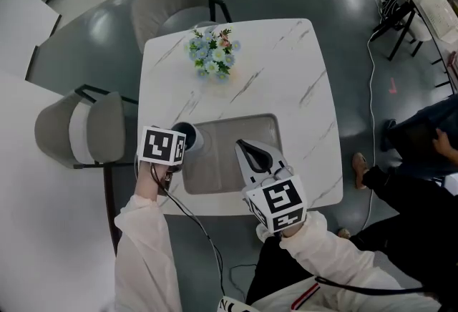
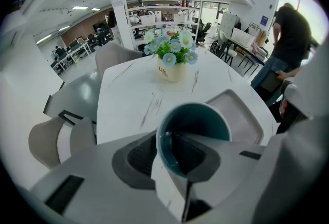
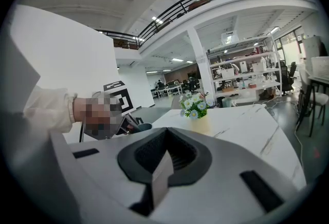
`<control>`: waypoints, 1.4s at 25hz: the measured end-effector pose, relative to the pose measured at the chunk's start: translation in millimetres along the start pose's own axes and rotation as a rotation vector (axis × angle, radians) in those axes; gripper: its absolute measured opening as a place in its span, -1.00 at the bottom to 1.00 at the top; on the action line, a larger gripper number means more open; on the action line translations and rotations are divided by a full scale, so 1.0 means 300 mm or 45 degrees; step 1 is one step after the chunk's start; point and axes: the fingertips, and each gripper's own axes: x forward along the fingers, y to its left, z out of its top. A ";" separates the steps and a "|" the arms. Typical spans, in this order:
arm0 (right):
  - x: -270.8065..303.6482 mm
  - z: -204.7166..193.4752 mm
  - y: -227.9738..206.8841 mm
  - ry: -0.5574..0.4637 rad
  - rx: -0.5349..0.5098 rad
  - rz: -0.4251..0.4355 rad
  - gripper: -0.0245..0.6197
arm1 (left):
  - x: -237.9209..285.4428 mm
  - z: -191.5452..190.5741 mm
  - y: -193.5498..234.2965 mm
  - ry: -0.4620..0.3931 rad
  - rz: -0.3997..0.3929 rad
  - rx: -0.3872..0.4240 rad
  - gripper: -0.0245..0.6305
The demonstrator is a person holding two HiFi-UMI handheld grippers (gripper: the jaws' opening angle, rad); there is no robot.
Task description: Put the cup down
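Left gripper view, nearest first: the left gripper point(image 2: 163, 142) straddles the near wall of a cup point(image 2: 200, 115). One jaw is inside the teal bowl and the other is outside at 9 o'clock. The jaws stand apart and do not seem to squeeze the wall, so the grip reads as released, with the rim between them.

Head view places the cup on the white marble table point(image 1: 286, 74), upright as far as can be told. It is touching or just beside the 9 o'clock edge of a grey tray point(image 1: 222, 174), and its base is hidden. The right gripper point(image 3: 165, 151) hovers over the tray's 5 o'clock corner, jaws pressed together with nothing in them. Farther off, at the table's 11 o'clock, sits a pot of blue and white flowers point(image 1: 212, 53).

The cup looks thin-walled, stiff and light, with a glossy inside that would likely slide under a pad. A pinch across the rim wall suits it. A light cup tips easily, though, so the inner jaw should probably lift straight out without hooking the rim.
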 end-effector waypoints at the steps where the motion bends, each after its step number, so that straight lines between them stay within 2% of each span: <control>1: -0.001 0.001 0.002 -0.001 0.000 0.001 -0.91 | -0.003 -0.001 0.002 -0.001 0.000 -0.002 -0.68; 6: -0.004 -0.001 0.001 -0.003 -0.003 0.004 -0.91 | -0.007 -0.004 0.003 -0.002 -0.006 -0.010 -0.57; 22: -0.056 0.041 0.025 -0.029 -0.042 0.020 -0.91 | -0.125 0.021 -0.006 -0.098 0.015 -0.030 -0.57; 29: -0.123 0.090 0.057 -0.052 -0.069 0.035 -0.91 | -0.256 0.007 -0.061 -0.183 0.031 -0.029 -0.57; 35: -0.231 0.156 0.123 -0.079 -0.105 0.074 -0.91 | -0.450 -0.023 -0.153 -0.337 0.066 0.000 -0.58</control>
